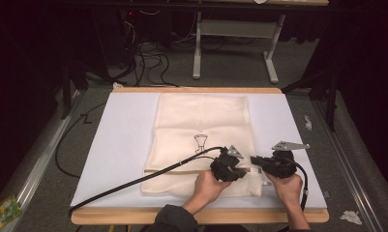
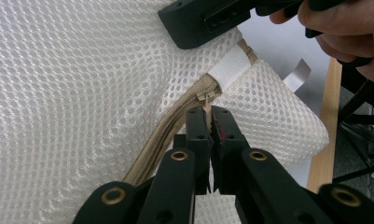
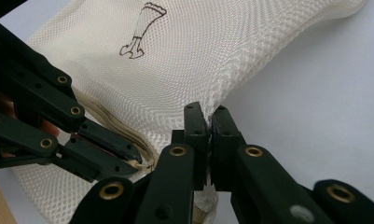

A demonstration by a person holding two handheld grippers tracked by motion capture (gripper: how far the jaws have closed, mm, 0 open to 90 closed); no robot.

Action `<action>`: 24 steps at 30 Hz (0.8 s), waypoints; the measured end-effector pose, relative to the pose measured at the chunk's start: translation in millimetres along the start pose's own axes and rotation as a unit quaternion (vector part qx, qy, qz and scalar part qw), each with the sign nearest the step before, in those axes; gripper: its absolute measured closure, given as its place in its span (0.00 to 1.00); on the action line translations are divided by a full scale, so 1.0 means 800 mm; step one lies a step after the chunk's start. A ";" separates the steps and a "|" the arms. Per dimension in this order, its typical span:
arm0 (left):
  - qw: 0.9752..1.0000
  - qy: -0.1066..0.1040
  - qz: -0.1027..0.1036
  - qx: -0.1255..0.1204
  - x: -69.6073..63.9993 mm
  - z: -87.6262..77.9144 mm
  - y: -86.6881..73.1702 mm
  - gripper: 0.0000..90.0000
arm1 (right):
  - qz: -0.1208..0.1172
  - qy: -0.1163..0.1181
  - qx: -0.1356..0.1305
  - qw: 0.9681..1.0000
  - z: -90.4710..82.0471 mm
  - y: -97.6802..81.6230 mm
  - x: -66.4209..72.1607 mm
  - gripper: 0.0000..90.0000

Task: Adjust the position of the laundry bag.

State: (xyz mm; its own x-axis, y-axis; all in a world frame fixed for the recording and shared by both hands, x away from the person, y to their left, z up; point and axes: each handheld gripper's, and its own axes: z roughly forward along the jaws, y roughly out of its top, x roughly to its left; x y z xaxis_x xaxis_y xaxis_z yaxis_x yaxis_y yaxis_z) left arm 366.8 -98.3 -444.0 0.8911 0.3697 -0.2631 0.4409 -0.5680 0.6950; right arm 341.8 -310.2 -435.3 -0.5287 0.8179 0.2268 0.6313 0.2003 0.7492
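A cream mesh bag [image 1: 201, 121] with a small printed outline [image 1: 200, 143] lies flat on the white table cover [image 1: 124, 145]. Its tan zipper [image 2: 159, 140] runs along the near end. In the left gripper view, my left gripper [image 2: 209, 114] is shut on the zipper pull [image 2: 206, 97], close to the white end band [image 2: 229, 67]. My right gripper [image 3: 209, 112] is shut on the bag's mesh edge [image 3: 222, 91] at the near right corner. In the high view the two grippers, left [image 1: 244, 171] and right [image 1: 254, 159], meet nose to nose over that corner.
A black cable [image 1: 133, 181] trails left from the left gripper across the cover. The wooden table edge [image 1: 133, 216] runs along the front. Paper scraps [image 1: 351, 216] lie on the floor to the right. A grey table frame [image 1: 197, 48] and cables stand beyond the table.
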 end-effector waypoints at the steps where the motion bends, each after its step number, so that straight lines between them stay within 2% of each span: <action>1: 1.000 0.001 0.001 0.002 0.001 -0.002 0.001 0.97 | -0.001 -0.001 0.002 1.000 0.000 0.001 0.001 0.98; 5: 1.000 0.000 -0.002 0.002 0.004 -0.006 0.004 0.97 | -0.008 -0.003 0.004 1.000 0.000 0.003 0.001 0.99; 14: 1.000 -0.002 -0.002 0.005 0.004 -0.005 0.004 0.97 | -0.005 -0.001 0.002 1.000 0.000 0.003 0.002 0.99; 16: 1.000 0.005 -0.004 -0.002 0.007 -0.010 0.008 0.97 | -0.007 -0.001 0.006 1.000 -0.004 0.006 0.002 0.99; 18: 1.000 0.003 -0.003 0.000 0.009 -0.011 0.009 0.97 | -0.011 -0.005 0.008 1.000 -0.005 0.007 0.003 0.99; 19: 1.000 0.009 0.000 0.009 0.011 -0.013 0.007 0.97 | -0.014 -0.006 0.010 1.000 -0.008 0.011 0.003 0.99; 24: 1.000 0.006 0.003 0.006 0.011 -0.018 0.009 0.97 | -0.014 -0.003 0.009 1.000 -0.009 0.019 0.002 0.99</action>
State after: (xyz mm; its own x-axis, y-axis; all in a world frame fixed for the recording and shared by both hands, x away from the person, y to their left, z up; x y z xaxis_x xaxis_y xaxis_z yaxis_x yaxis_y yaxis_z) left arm 376.4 -88.4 -431.4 0.8923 0.3751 -0.2512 0.4371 -0.5787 0.6886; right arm 346.3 -310.0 -419.0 -0.5427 0.8150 0.2032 0.6271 0.2322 0.7435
